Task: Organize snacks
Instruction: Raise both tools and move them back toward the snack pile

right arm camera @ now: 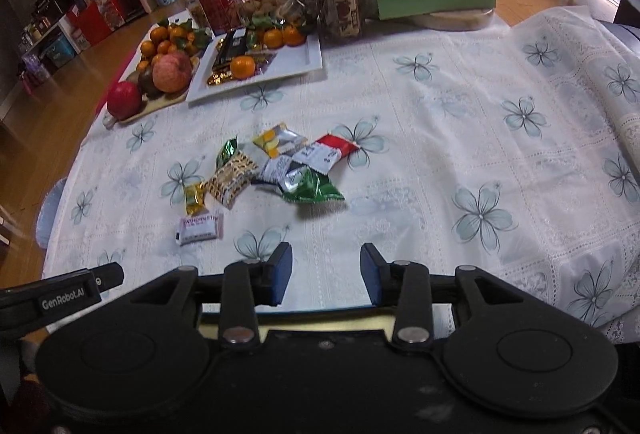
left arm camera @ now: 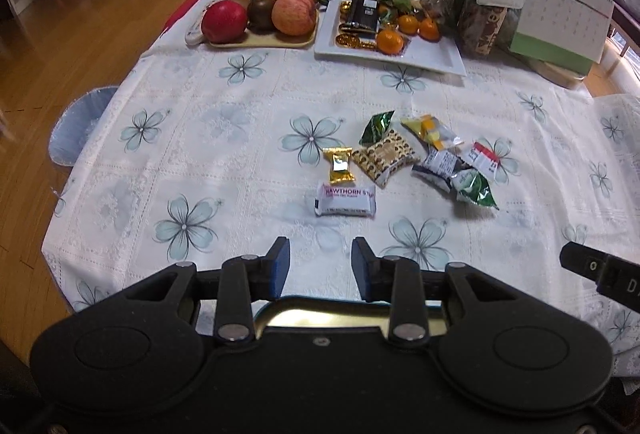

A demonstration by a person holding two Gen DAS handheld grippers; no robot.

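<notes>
Both jaws stand open and empty, so bring your left gripper (left arm camera: 320, 266) down squarely over the hawthorn strip (left arm camera: 345, 199) and keep your right gripper (right arm camera: 326, 272) clear of the green packet (right arm camera: 316, 188).

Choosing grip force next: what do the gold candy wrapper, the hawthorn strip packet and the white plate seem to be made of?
Gold candy wrapper: likely metallised foil or film; it glints and creases sharply. Hawthorn strip packet: probably thin plastic film, printed, with a soft sheen. White plate: looks like glazed ceramic, smooth and rigid, though melamine is possible.

Black grippers (left arm camera: 320, 266), blue pads (right arm camera: 282, 274), silver rivets, "GenRobot.AI" marking
</notes>
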